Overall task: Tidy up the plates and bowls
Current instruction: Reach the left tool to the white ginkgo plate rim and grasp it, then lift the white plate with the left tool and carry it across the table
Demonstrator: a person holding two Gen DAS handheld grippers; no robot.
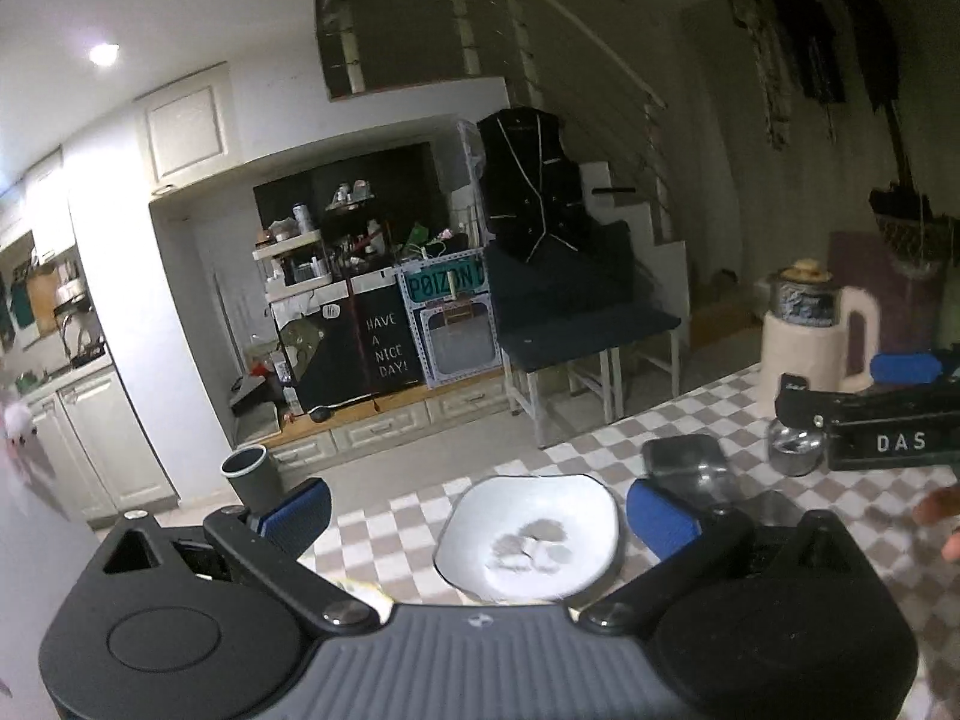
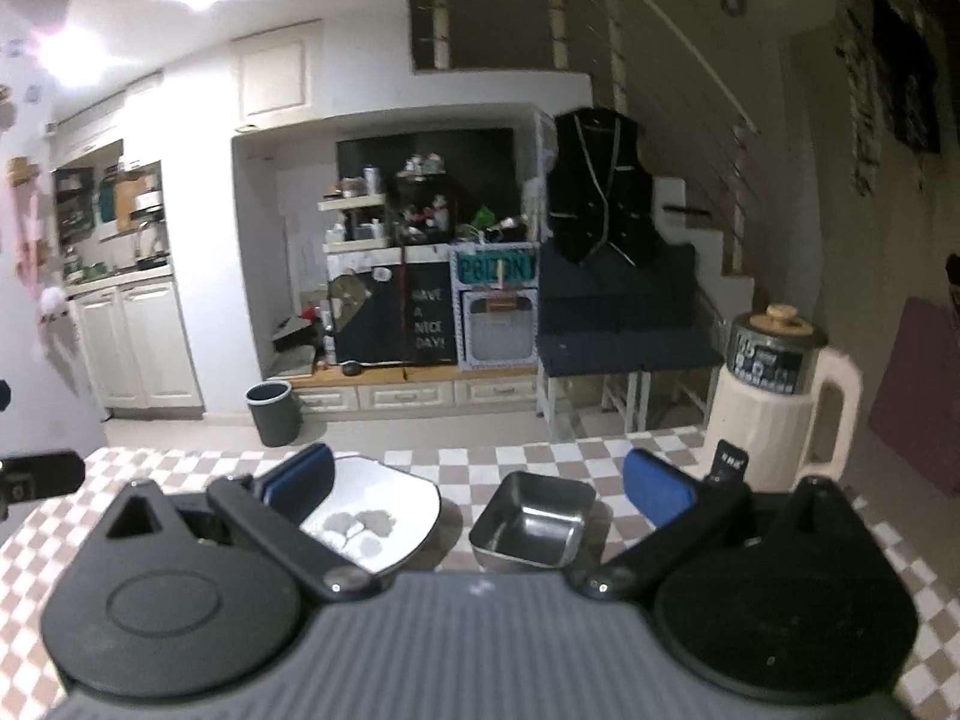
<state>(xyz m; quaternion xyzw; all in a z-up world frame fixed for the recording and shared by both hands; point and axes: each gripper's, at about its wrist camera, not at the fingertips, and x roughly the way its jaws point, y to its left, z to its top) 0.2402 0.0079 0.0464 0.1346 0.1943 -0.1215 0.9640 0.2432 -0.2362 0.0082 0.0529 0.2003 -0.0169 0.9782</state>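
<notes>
Left gripper (image 1: pixel 477 513) w/ blue-padded jaws spread wide, nothing pinched. Right between the pads, low centre of the left wrist view, sits the white shallow plate with a wavy rim and grey leaf print (image 1: pixel 531 534), flat on the brown-and-white checkered counter (image 1: pixel 600 450). Just past it, up and to the right, there's a dark square steel bowl (image 1: pixel 684 456), blurry in this view. Far right edge: part of the other gripper, black w/ "DAS" on it, hanging above a small round shiny metal cup (image 1: pixel 792 450).

Right gripper (image 2: pixel 477 480) is same deal, jaws spread, holding nothing. In its view the plate (image 2: pixel 375 516) is lower left, partly tucked behind the left pad, and the square steel bowl (image 2: pixel 531 516) is bottom centre, just beside the plate but not touching afaict. Bowl is upright and looks empty inside.

Further back on the counter, right side: cream plastic jug-style appliance with a handle and a dark glass top (image 2: pixel 780 396). Beyond the counter edge, on the floor, a dark grey round bin (image 2: pixel 273 411), then a navy bench (image 2: pixel 624 348) w/ a black vest (image 2: pixel 600 192) hanging over it, and a black sign reading "HAVE A NICE DAY!" (image 2: pixel 429 324) centre frame.
</notes>
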